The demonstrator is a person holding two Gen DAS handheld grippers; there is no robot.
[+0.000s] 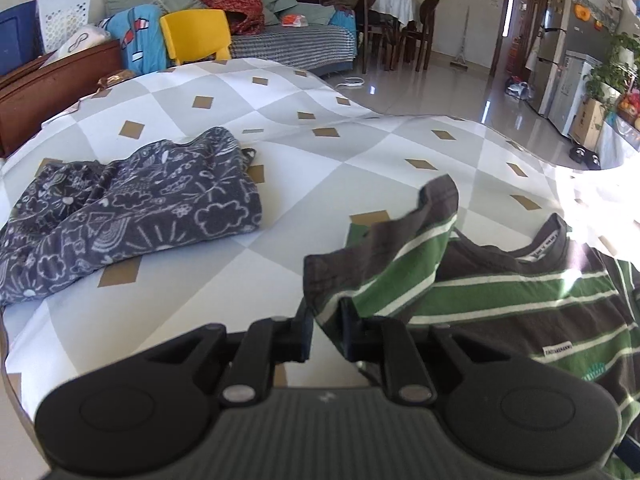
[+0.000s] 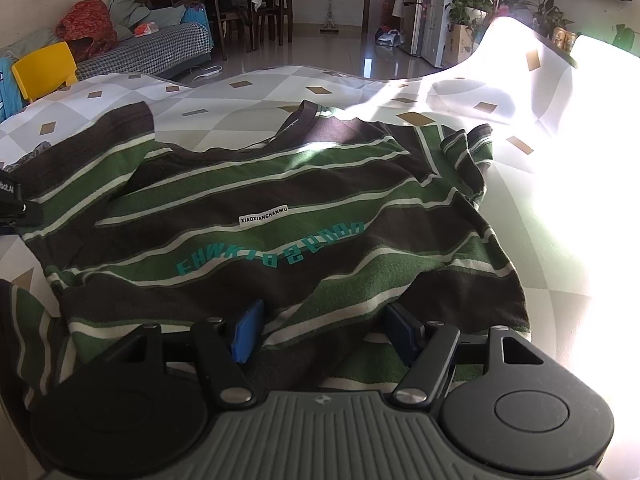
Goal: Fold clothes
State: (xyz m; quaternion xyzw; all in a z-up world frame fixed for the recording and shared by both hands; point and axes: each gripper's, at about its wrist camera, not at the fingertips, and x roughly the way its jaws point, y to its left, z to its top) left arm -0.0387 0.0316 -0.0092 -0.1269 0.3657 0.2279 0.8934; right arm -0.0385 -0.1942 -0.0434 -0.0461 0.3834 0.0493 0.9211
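My striped shirt (image 2: pixel 280 208) fills the middle of the right wrist view, spread front-up on the checked sheet (image 2: pixel 256 120), neck toward the top of the frame, white label and teal lettering across the chest. In the left wrist view the same shirt sits lower right, w/ one sleeve (image 1: pixel 400 256) lifted and folded up toward centre frame. My left gripper (image 1: pixel 326 320) at bottom centre has its fingers pinched narrow on the edge of that sleeve, cloth clamped between the pads. My right gripper (image 2: pixel 326 330) is at the bottom of its view, fingers spread wide over the hem area; shirt lies between and under them, but the pads aren't pressing on it, so nothing held there. Left of the shirt, mid-left in the left wrist view, a dark patterned garment (image 1: pixel 132 208) lies crumpled on the sheet, apart from the shirt. Further out, upper left: yellow chair (image 1: pixel 196 34), sofa (image 1: pixel 288 44) piled w/ clothes. Strong sun glare washes out the right side of the sheet in both views.
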